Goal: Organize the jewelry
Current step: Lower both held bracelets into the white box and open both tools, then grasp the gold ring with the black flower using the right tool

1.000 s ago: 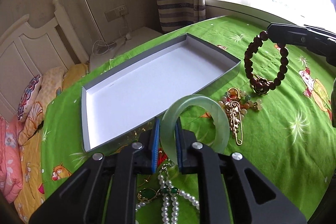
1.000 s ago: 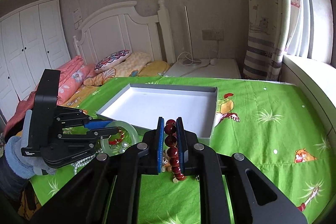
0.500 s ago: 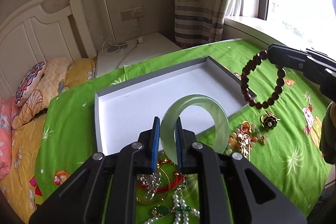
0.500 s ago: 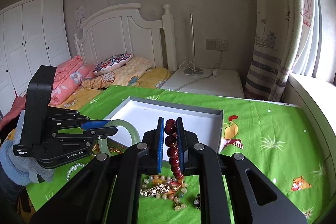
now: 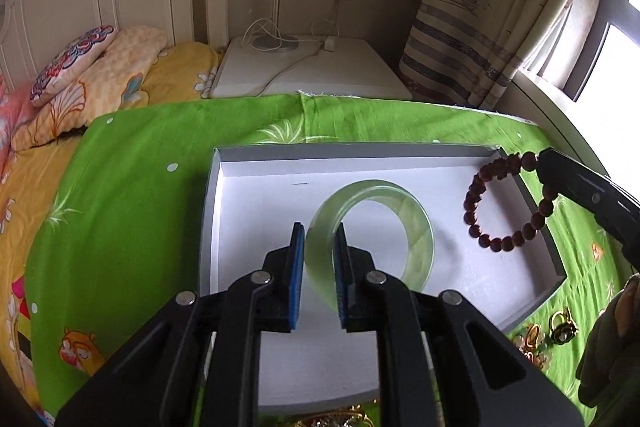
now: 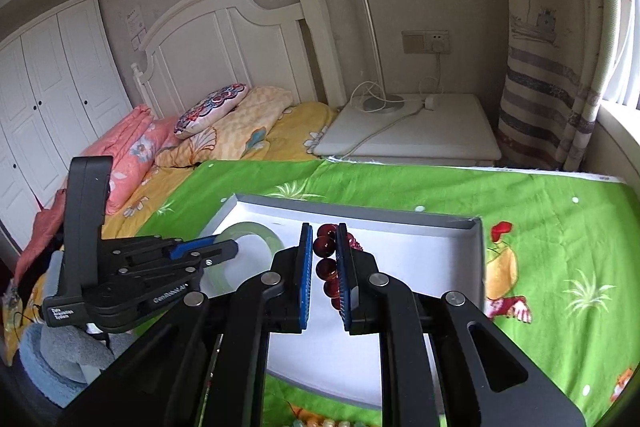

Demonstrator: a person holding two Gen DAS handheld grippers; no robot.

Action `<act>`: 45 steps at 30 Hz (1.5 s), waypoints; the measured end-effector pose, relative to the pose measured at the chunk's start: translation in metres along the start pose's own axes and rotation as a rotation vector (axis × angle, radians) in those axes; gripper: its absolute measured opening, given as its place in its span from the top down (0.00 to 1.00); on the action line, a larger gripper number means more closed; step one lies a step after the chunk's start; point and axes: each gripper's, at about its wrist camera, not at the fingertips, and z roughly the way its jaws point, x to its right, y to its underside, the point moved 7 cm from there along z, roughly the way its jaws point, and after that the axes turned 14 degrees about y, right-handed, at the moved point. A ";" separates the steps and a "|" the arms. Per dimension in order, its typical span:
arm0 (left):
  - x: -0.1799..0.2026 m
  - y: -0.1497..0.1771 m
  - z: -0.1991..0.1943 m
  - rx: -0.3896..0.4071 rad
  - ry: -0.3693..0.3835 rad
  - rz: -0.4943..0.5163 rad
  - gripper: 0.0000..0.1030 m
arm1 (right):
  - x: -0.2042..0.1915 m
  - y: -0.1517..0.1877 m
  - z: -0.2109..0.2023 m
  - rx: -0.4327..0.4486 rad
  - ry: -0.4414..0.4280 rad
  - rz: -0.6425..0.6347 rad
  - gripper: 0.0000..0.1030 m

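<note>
Your left gripper (image 5: 319, 241) sits at the bottom centre of the left wrist view with its blue pads clamped on the rim of a pale green translucent jade bangle (image 5: 404, 227), which stands on edge in front of the fingers, over the white floor of the shallow grey-walled cardboard tray (image 5: 256, 195). That tray fills the middle of the frame and lies on a bright green cartoon-printed cloth (image 5: 132, 187). At the right edge of the same view your right gripper (image 5: 538, 161) reaches in as a dark bar, and a dark red-brown beaded bracelet (image 5: 480, 215) hangs from its tip as an open loop above the tray's right end. In the right wrist view, the right gripper's jaws are closed on that bracelet: round glossy beads sit stacked between the two blue pads at centre frame, over the tray's white floor. Your left gripper appears there at left centre, its tip over the tray's left corner with the green bangle's arc showing just behind it, and a grey-blue gloved hand (image 6: 60, 355) holds it at lower left. A small heap of gold-coloured loose jewellery (image 5: 548, 335) lies on the cloth at the lower right of the left wrist view, just outside the tray's near right corner.
</note>
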 end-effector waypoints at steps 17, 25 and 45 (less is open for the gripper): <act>-0.020 0.008 -0.076 0.159 -0.081 0.029 0.16 | 0.094 0.042 -0.036 -0.029 0.177 0.033 0.43; -0.024 0.047 -0.121 0.205 -0.082 -0.020 0.02 | 0.114 0.090 -0.072 -0.061 0.181 0.056 0.39; 0.019 0.197 -0.143 0.039 0.010 0.008 0.03 | 0.085 0.147 -0.056 -0.220 0.203 -0.068 0.54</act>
